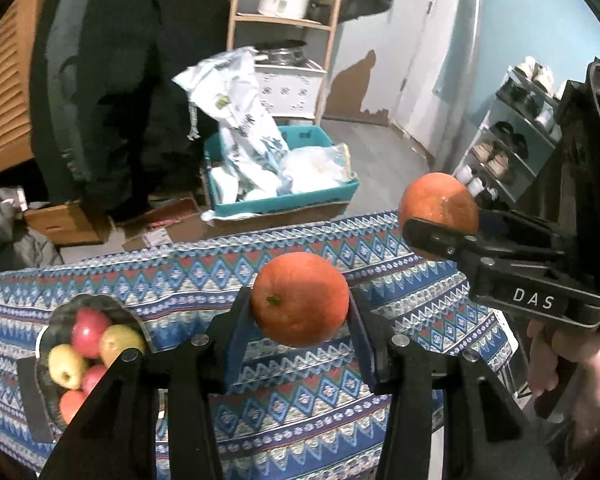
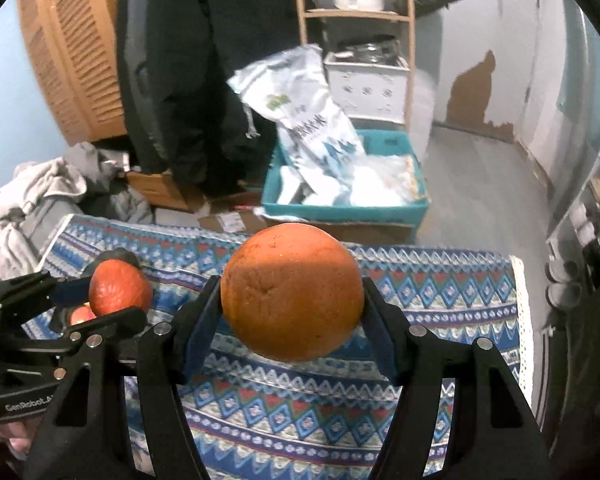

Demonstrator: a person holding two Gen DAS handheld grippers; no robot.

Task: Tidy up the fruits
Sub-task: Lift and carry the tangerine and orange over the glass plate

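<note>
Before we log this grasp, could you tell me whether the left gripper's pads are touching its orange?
Touching. The left wrist view shows the left gripper with both pads pressed on the sides of the orange.

In the left wrist view, we see the dark bowl (image 1: 56,336) of apples only in part, its right side hidden behind the gripper's black frame. In the right wrist view, the bowl (image 2: 114,256) is almost wholly hidden behind the smaller orange (image 2: 120,288).

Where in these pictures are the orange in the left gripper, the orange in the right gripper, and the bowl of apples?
Left gripper's orange (image 1: 300,300): left wrist view, front of its peel.
Right gripper's orange (image 2: 292,292): right wrist view, middle of its peel.
Bowl of apples (image 1: 82,301): left wrist view, far rim.
</note>
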